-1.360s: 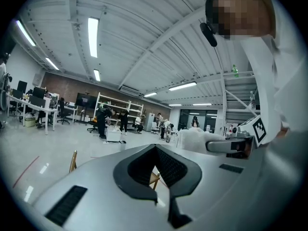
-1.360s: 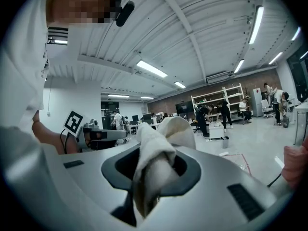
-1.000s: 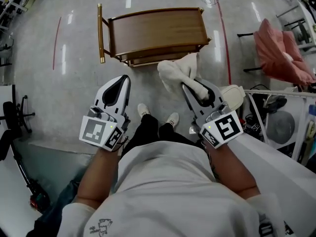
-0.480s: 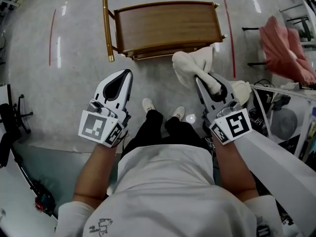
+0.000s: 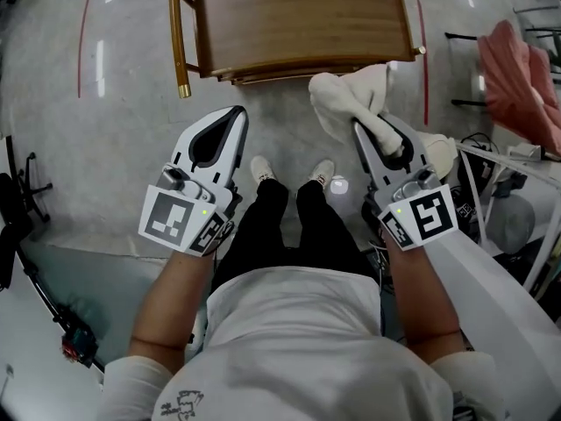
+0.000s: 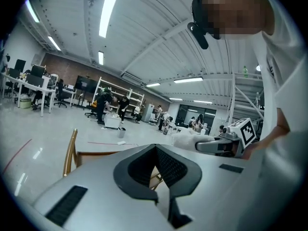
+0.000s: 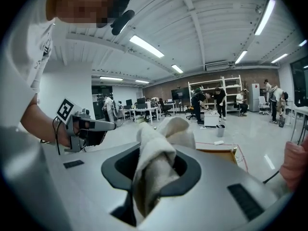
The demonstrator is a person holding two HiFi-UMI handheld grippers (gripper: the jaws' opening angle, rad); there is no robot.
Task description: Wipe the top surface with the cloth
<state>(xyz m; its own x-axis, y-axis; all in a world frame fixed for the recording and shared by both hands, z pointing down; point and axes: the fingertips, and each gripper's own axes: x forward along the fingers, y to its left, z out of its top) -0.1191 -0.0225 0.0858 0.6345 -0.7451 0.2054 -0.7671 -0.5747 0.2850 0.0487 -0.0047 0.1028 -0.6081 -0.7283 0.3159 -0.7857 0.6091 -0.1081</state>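
White cloth [image 5: 349, 103] hangs limp just short of the wooden table's [image 5: 298, 20] near right corner, one bunched end clamped in our right claw [image 5: 366, 132]. Soft and light, it wants a firm, bunched hold. Our left claw [image 5: 235, 117] is closed on nothing.

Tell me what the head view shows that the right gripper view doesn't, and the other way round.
Only the head view: the whole top of the wooden cart, its brass handle and the person's shoes. Only the right gripper view: the ceiling lights, distant people by shelves, and a close look at the jaws closed on the cloth. Both: the cloth, the right gripper and the left gripper.
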